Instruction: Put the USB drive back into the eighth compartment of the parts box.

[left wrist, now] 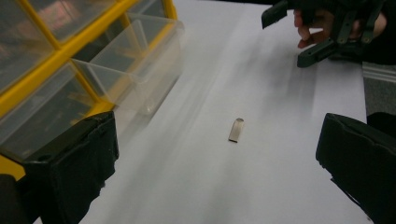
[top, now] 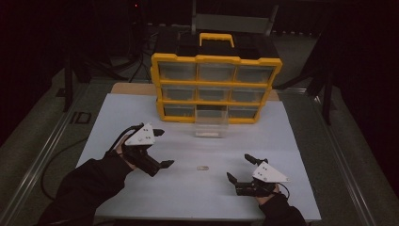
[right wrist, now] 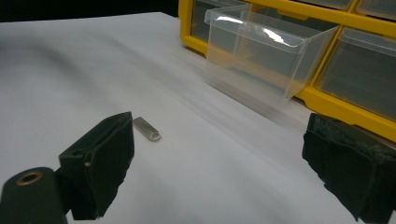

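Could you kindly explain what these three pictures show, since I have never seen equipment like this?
A person holds a hand-operated two-jaw tool in each hand: the left gripper and the right gripper. Both are open and hold nothing. One picture comes from a camera above the white table; the other two from cameras riding on each gripper, looking along its black jaws. On the table stands a yellow drawer cabinet, with one clear drawer pulled out. A small metal piece lies between the grippers.

Small flat silver metal piece (top: 203,167) lying on white tabletop, untouched.
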Demonstrator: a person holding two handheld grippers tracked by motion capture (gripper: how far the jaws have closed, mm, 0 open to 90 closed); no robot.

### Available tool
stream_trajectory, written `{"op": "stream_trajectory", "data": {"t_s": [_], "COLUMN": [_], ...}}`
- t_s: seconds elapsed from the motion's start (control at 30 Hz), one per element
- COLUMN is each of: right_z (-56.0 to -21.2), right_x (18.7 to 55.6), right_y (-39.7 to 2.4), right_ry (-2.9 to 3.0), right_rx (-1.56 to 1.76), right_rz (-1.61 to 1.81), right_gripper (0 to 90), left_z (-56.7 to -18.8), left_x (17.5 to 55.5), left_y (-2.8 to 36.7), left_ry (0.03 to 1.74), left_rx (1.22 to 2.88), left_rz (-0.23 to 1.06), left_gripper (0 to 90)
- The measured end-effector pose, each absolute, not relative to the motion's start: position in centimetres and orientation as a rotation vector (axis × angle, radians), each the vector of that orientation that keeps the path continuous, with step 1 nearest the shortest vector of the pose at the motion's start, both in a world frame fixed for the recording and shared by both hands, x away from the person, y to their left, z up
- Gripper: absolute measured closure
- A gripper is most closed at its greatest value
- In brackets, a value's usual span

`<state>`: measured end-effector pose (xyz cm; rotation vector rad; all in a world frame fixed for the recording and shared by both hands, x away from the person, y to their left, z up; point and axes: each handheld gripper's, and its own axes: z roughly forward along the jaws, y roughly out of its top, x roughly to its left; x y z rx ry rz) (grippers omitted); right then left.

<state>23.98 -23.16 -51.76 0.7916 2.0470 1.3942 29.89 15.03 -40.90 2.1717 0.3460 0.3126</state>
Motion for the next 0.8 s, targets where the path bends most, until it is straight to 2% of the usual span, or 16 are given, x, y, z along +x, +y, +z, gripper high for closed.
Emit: {"op": "stream_trajectory", "data": {"t_s": [0.8], "right_z": [-51.8], "right_x": [24.1], "right_y": [-23.1], "right_ry": [2.047], "right_rx": [0.791], "right_rz": [1.404], "right_gripper": [9.3], "left_z": [-43.2], "left_x": [31.7], "left_y": [9.4], "left_ry": [0.259], "left_rx": [2.264], "left_rz": [0.215], "left_gripper": [0.3]}}
